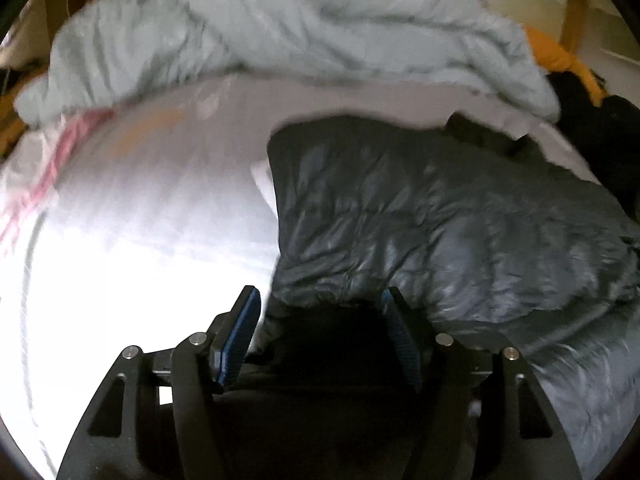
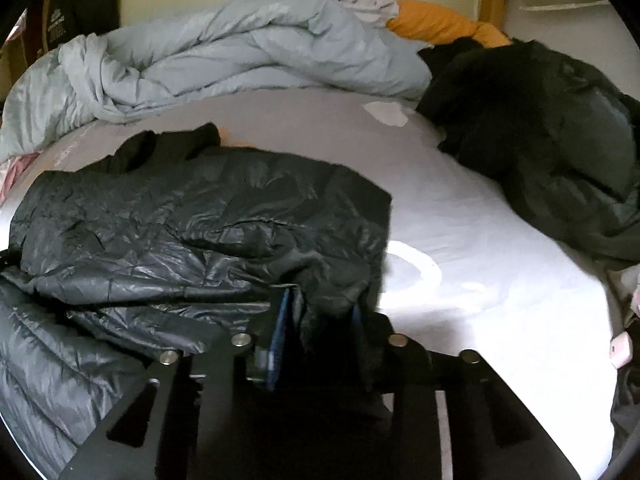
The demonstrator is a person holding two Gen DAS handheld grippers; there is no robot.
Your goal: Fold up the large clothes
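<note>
Dark quilted jacket (image 1: 440,232) lies spread on the bed (image 1: 140,220), at its near edge. Left wrist view: left claw (image 1: 320,300) stands parted, jacket hem bunched between the pads; whether they press it cannot be told. Pale blue duvet (image 1: 280,32) far. Right wrist view alone shows a second dark garment (image 2: 540,140) far right; right claw (image 2: 320,304) straddles a jacket fold, grip unclear.
</note>
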